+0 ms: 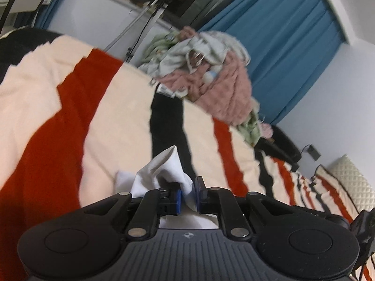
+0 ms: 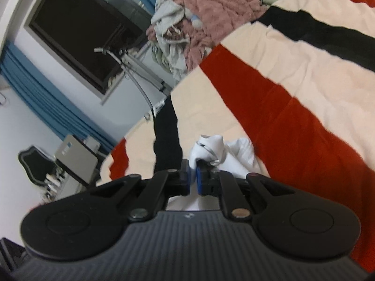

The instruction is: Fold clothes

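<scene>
A white garment (image 1: 161, 173) is bunched between the blue pads of my left gripper (image 1: 188, 195), which is shut on it just above the striped blanket. In the right wrist view the same white garment (image 2: 220, 152) is pinched by my right gripper (image 2: 192, 180), also shut on it. Folds of the white cloth stick up in front of both grippers; the rest hangs hidden below them.
The bed is covered by a cream, red and black striped blanket (image 1: 70, 98). A pile of pink, grey and green clothes (image 1: 206, 70) lies at its far edge, also in the right wrist view (image 2: 201, 16). Blue curtains, a window and a metal rack stand behind. A quilted pillow (image 1: 351, 180) lies at right.
</scene>
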`<state>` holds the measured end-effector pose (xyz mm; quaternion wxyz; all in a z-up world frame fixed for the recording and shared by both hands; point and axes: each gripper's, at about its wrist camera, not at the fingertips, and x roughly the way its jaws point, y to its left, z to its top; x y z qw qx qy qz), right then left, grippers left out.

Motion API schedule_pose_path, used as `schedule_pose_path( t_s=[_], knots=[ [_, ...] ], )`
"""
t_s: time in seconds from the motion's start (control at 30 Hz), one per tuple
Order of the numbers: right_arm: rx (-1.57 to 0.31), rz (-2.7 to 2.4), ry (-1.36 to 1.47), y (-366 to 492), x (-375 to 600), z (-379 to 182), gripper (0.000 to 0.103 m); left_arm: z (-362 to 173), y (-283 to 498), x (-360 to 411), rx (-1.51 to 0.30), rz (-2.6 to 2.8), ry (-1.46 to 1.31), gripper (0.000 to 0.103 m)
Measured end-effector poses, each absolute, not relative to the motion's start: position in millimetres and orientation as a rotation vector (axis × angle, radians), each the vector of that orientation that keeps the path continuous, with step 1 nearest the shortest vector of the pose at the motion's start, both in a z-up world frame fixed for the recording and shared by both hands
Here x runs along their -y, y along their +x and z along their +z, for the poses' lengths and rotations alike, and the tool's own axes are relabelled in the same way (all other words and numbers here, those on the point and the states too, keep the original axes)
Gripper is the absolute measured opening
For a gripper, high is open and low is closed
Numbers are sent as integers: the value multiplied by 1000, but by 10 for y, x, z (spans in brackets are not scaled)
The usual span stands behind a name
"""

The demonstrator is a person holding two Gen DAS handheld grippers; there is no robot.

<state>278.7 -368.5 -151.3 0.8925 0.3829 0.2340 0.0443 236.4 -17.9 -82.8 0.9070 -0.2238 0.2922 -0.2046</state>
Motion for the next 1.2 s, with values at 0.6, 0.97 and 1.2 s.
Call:
schedule_pose_path(
  t_s=[0.6, 0.97, 1.2],
  knots=[
    [-632, 104, 361, 2673, 3242, -1459, 35, -980, 2218, 534, -645, -333, -105, 81],
    [-652, 65, 231, 2792, 3059, -1620, 35, -1121, 2214, 524, -710, -288, -64, 83],
    [-559, 139, 186, 2154, 3064, -1173, 36, -899, 1742, 332, -687, -326, -59, 83]
  ],
)
